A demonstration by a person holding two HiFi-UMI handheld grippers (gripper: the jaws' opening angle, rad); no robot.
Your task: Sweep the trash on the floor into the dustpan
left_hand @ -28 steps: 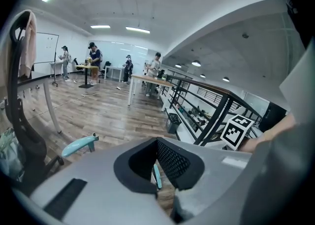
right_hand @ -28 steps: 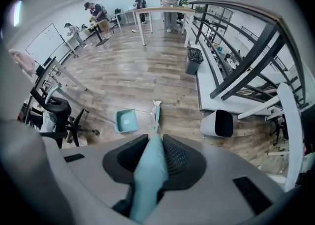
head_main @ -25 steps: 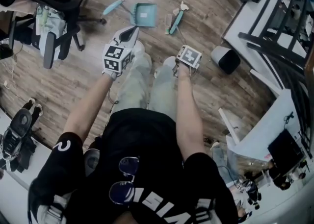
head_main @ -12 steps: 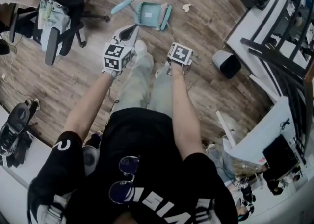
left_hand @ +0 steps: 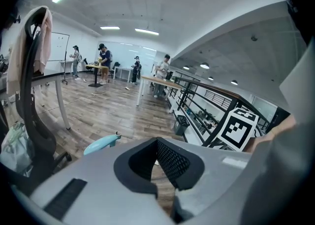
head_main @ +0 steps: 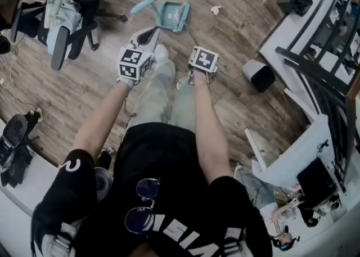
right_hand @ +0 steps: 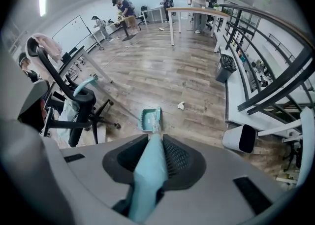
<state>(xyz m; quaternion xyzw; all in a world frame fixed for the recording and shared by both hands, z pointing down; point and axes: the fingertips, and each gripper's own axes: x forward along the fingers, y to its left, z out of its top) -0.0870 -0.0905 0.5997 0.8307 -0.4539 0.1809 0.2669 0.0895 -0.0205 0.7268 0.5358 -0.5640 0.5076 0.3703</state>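
A teal dustpan (head_main: 170,15) lies on the wood floor ahead of my feet, its handle (head_main: 143,4) pointing left. My right gripper (head_main: 196,54) is shut on the teal brush handle (right_hand: 147,170). The brush head (right_hand: 157,116) rests against the dustpan's (right_hand: 148,119) right side. A crumpled white paper scrap (head_main: 215,9) lies on the floor to the right of the pan, also seen in the right gripper view as the scrap (right_hand: 181,105). My left gripper (head_main: 149,35) hovers just short of the pan, jaws shut and empty (left_hand: 156,170); the dustpan handle (left_hand: 101,143) shows beyond them.
A black office chair (head_main: 64,11) draped with clothes stands at the left. A white cylindrical bin (head_main: 258,74) sits on the floor at the right, beside a white desk (head_main: 304,31) and black railing (head_main: 323,64). Several people stand far off at tables (right_hand: 192,7).
My right gripper has moved left with the brush, taking the brush head from beside the paper scrap to the dustpan's right side. The scrap stayed on the floor. The left gripper has held still.
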